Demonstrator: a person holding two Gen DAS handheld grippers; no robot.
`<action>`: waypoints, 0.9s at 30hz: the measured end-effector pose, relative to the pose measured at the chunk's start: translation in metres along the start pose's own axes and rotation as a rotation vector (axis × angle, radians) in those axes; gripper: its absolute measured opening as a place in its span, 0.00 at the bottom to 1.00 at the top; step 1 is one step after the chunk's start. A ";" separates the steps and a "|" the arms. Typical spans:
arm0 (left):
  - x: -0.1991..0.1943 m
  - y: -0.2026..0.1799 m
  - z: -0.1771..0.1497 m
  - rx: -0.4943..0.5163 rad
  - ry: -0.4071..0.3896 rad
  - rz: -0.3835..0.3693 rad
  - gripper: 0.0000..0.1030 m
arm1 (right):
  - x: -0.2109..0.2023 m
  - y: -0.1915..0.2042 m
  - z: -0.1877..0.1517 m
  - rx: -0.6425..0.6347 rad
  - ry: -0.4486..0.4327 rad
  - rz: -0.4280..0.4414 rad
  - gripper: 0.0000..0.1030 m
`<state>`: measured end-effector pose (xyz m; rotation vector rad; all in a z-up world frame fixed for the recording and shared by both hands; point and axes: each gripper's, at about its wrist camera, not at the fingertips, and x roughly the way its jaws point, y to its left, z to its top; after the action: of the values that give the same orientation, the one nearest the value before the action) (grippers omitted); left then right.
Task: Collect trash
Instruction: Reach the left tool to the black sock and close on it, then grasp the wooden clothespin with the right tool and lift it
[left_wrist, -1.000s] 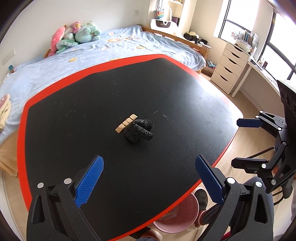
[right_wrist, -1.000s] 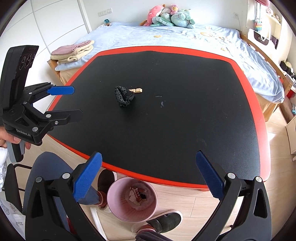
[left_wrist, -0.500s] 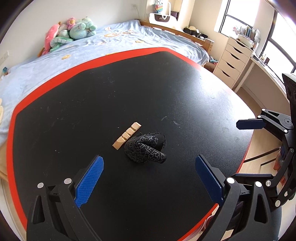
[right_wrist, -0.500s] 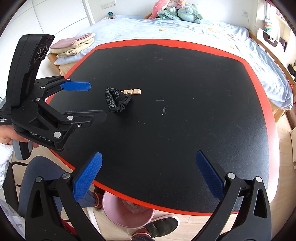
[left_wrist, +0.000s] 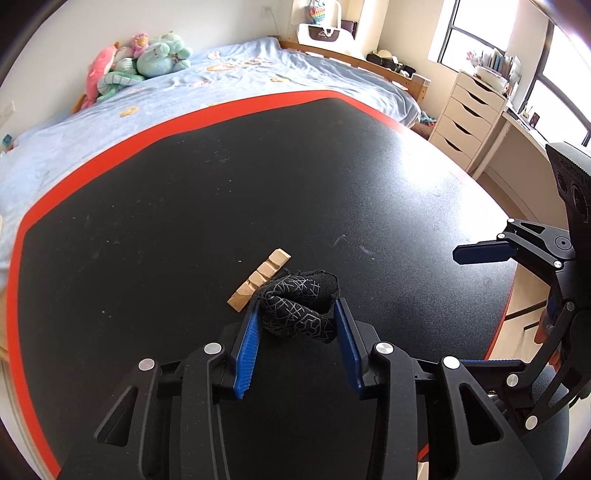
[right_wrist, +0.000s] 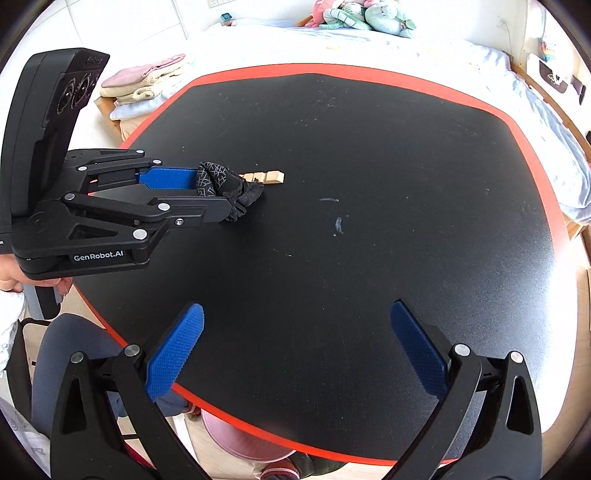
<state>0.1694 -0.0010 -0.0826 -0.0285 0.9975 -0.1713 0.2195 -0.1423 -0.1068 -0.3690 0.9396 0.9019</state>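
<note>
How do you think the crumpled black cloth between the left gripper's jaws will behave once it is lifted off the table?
The black cloth looks soft and bunched, so it will probably sag and dangle. It seems light for its bulk. The left gripper has its ridged jaws closed against both sides, so slipping seems unlikely, though the wooden piece touching it might get nudged.

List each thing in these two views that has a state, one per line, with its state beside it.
Left claw: closed onto the black patterned fabric wad.
Right claw: open, holding nothing.
Black patterned fabric wad: crumpled, resting on the table, pinched between the blue pads.
Notched tan wooden strip: flat on the table beside the wad, ungripped.
Pink plastic bin: upright, mostly hidden beneath the black, red-edged table.
</note>
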 end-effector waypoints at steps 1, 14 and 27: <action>-0.001 0.002 0.000 -0.001 -0.001 0.001 0.37 | 0.003 0.001 0.002 -0.004 0.001 0.002 0.96; -0.017 0.036 -0.001 -0.060 -0.024 0.042 0.36 | 0.043 0.015 0.035 -0.096 -0.007 0.010 0.96; -0.021 0.055 -0.006 -0.093 -0.034 0.059 0.36 | 0.073 0.023 0.069 -0.200 -0.057 -0.013 0.94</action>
<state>0.1601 0.0568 -0.0739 -0.0863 0.9708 -0.0697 0.2582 -0.0489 -0.1258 -0.5169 0.7956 0.9928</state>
